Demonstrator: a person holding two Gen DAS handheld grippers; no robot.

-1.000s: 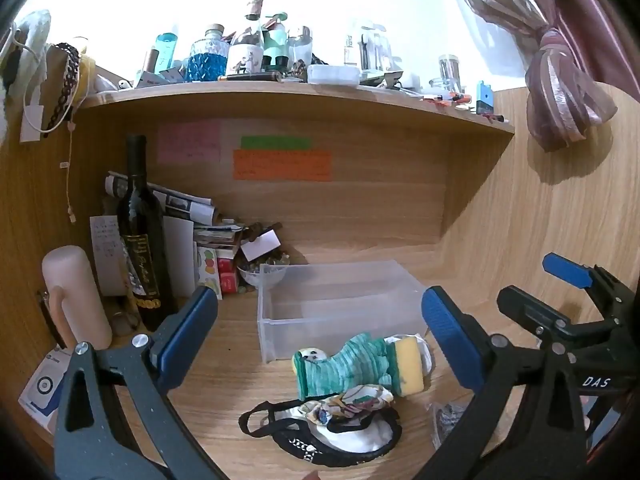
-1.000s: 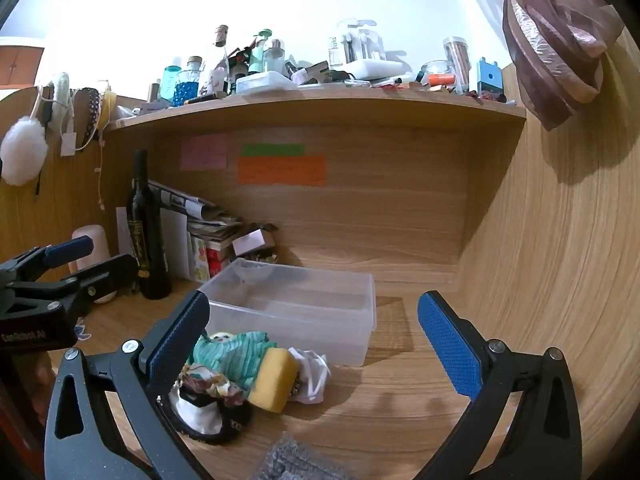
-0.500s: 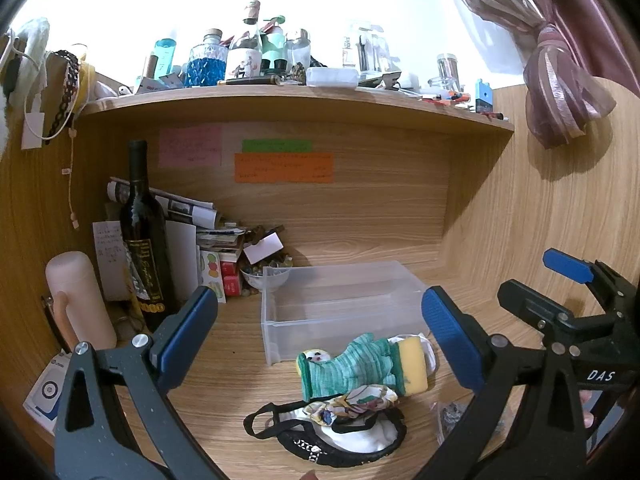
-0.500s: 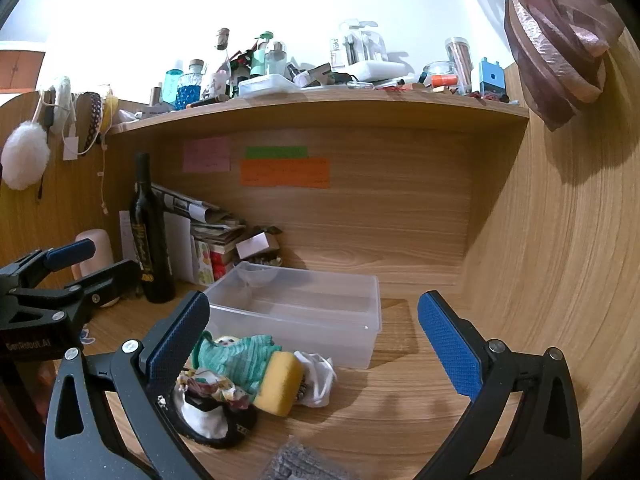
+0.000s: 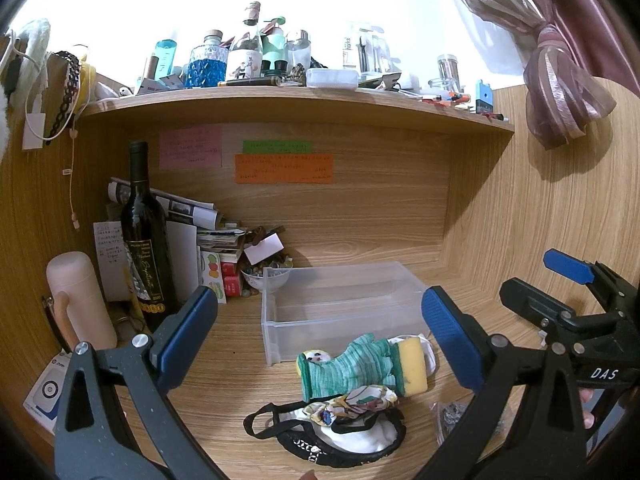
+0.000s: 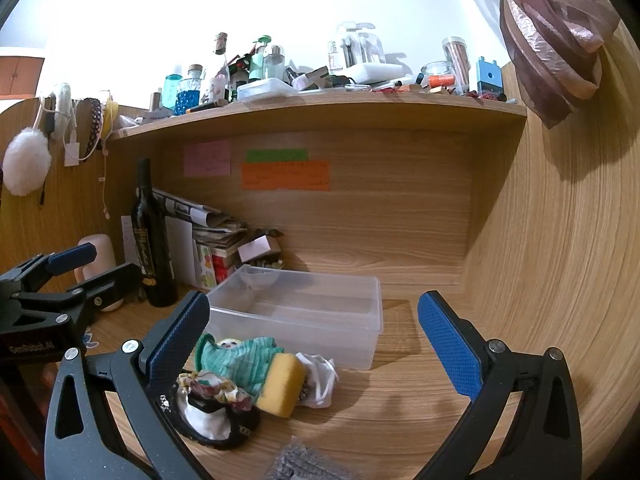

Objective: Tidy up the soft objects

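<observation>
Both claws are wide open and hold nothing. The left claw (image 5: 320, 340) and the right claw (image 6: 314, 340) hang over the tabletop (image 6: 400, 420). Nearest lies a black and white mask (image 5: 344, 436) with a flowery cloth (image 5: 352, 398) on top. Just behind are a green sock (image 5: 348, 368) and a yellow sponge (image 5: 412, 366), touching. Behind them sits a clear box (image 5: 340, 308), toward the back wall.

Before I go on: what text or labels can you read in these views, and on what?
"DAS": right gripper body.
"GenRobot.AI", roughly: left gripper body.
Wine bottle label: gold script, illegible.
Pink, green and orange notes: too small.
Shelf bottles: blurred.
</observation>
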